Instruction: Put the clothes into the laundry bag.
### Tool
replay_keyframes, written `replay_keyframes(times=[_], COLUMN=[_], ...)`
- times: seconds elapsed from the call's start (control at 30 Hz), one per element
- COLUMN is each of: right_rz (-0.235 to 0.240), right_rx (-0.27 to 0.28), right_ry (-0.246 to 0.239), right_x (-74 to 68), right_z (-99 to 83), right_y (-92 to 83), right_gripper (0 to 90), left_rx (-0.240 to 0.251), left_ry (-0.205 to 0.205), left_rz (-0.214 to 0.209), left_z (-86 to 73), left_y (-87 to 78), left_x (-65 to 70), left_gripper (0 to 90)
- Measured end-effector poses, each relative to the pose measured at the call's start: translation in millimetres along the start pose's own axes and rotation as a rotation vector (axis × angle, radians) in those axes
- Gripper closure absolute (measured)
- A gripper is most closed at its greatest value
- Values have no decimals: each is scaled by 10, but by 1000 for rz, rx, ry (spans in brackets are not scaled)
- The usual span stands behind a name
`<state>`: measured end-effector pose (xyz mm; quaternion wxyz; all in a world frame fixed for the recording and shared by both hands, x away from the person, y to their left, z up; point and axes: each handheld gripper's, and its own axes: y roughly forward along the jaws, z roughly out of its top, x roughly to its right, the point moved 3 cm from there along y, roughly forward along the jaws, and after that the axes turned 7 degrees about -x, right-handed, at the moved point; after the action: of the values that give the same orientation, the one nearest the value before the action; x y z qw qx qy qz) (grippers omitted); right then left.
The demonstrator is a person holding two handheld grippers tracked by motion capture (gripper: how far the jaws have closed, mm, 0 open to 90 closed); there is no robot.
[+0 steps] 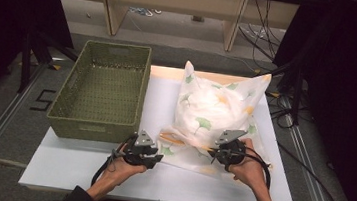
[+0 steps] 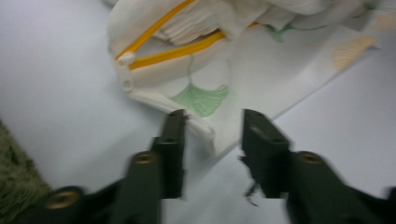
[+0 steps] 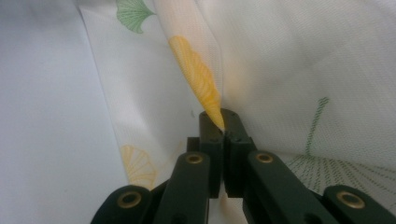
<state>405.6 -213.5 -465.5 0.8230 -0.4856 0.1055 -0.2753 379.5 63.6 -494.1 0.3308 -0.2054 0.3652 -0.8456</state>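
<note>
A person seated at a white table (image 1: 84, 168) works on a pillow cover (image 1: 213, 111) with a handheld gripper in each hand. The cover, white fabric printed with green and yellow ginkgo leaves, lies on the right half of the table with a pillow inside it, its far corners standing up and its open near edge spread flat toward the person. A woven green basket (image 1: 102, 90) stands on the table's left half, just beside the cover.

The right gripper (image 1: 222, 154) rests at the near right part of the cover. In the right gripper view its jaws are pressed together on a fold of the printed fabric (image 3: 205, 88), a yellow leaf running straight into the pinch, with the cloth rising away from the tips.

The left gripper (image 1: 156, 154) sits at the near left corner of the cover, close to the front corner of the basket. In the left gripper view its jaws stand partly apart, with the corner edge of the cover (image 2: 205, 116) lying between them; the left jaw's tip is at the hem, the right jaw's tip over the flat cloth, and the blurred picture shows no pinch on the fabric. Just beyond the tips a yellow zipper (image 2: 177, 49) runs along the cover's open mouth, its white end stop (image 2: 125, 59) nearest the left jaw, and a green leaf print (image 2: 201, 98) lies right ahead.
</note>
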Motion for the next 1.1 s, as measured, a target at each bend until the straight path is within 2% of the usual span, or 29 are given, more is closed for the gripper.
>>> replay_keyframes(times=[0.03, 0.1, 0.13, 0.17, 0.23, 0.27, 0.3, 0.33, 0.4, 0.43, 0.47, 0.53, 0.6, 0.67, 0.7, 0.83, 0.87, 0.9, 1.0, 1.07, 1.1], right_rz=[-9, -9, 10, 13, -1, 8, 7, 1, 4, 8, 10, 15, -2, 2, -17, -20, -32, -39, -70, -87, -100], right_rx=[6, 8, 3, -4, -9, 7, 6, 8, 9, 12, 11, -5, 9, -10, -4, -16, -9, -8, -2, 10, 14], right_ry=[-14, -12, -4, -6, -8, -9, -6, -17, -2, 1, -6, -17, -13, -18, -18, -14, -7, -14, 9, -3, 11], right_x=[14, 11, -5, -5, 3, -3, -3, 9, 6, 6, 10, 11, 9, 9, 16, 83, 101, 129, 204, 275, 302], right_z=[1, 2, 4, 1, 6, 11, 8, 5, 6, 10, 12, 10, 15, 15, 16, 26, 31, 33, 50, 60, 59], right_y=[2, 0, 5, -6, -7, 5, 0, 3, -5, -3, 8, 7, 21, 36, 57, 123, 153, 176, 222, 256, 269], right_gripper=[899, 899, 899, 899, 899, 899, 899, 899, 899, 899, 899, 898, 895, 895, 896, 897, 897, 897, 899, 899, 899], left_rx=[-6, -19, -31, -46, -47, -45, -38, -26, -27, -9, -2, 24, 56, 77, 86, 73, 76, 63, 52, 45, 43], left_ry=[-45, -83, -86, -65, -93, -104, -133, -120, -59, -67, -75, -104, -94, -34, -25, 23, 34, 66, 72, 79, 81], left_rz=[-6, -1, 9, 32, 44, 41, 30, 26, 27, 23, -1, -7, -11, -23, -40, -65, -67, -57, -66, -68, -64], left_z=[5, 20, 28, 55, 93, 97, 98, 91, 75, 67, 56, 27, 0, -9, -11, -61, -73, -87, -112, -109, -110], left_y=[19, 79, 103, 137, 207, 229, 254, 261, 264, 270, 267, 264, 210, 121, 85, 1, -6, -21, -25, -33, -29], left_x=[1, 15, 17, -6, -46, -63, -72, -93, -123, -122, -122, -102, -41, 54, 98, 228, 254, 261, 272, 277, 279], left_gripper=[462, 350, 324, 316, 347, 386, 412, 448, 593, 657, 741, 840, 860, 861, 861, 860, 861, 861, 862, 862, 862])
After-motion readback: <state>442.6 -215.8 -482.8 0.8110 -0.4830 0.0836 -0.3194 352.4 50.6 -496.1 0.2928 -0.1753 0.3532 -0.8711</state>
